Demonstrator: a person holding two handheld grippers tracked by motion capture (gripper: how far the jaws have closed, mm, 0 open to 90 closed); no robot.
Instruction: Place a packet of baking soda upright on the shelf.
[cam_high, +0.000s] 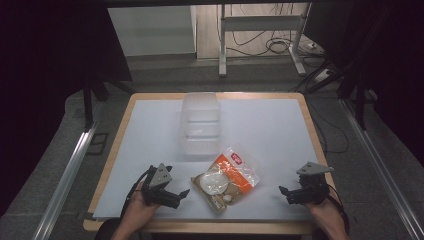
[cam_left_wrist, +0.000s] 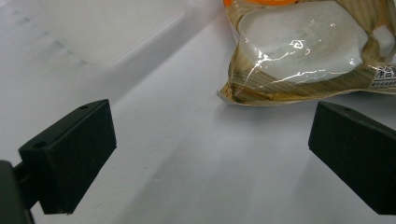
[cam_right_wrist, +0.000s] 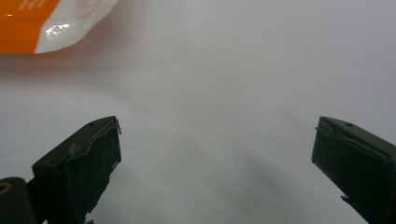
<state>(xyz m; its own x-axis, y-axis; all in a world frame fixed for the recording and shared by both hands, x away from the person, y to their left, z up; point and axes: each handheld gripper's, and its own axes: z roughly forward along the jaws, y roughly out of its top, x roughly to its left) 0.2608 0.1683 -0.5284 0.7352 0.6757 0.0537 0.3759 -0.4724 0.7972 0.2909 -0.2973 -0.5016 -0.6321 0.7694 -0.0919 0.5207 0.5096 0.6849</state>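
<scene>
A clear snack bag (cam_high: 226, 179) with an orange top and pale round cakes inside lies flat on the white table near the front edge. Behind it stands an empty clear plastic container (cam_high: 201, 125). My left gripper (cam_high: 177, 195) rests just left of the bag, open, nothing between its jaws; the left gripper view has the bag (cam_left_wrist: 303, 51) just ahead and to the right of my left gripper (cam_left_wrist: 212, 158). My right gripper (cam_high: 286, 194) sits open to the right of the bag, apart from it. The right gripper view catches the bag's orange corner (cam_right_wrist: 42, 23) at upper left, beyond my right gripper (cam_right_wrist: 217, 163).
The white tabletop (cam_high: 150, 135) has a wooden rim. A metal frame (cam_high: 260, 30) and cables lie on the floor beyond the far edge. Rails run along both sides of the table.
</scene>
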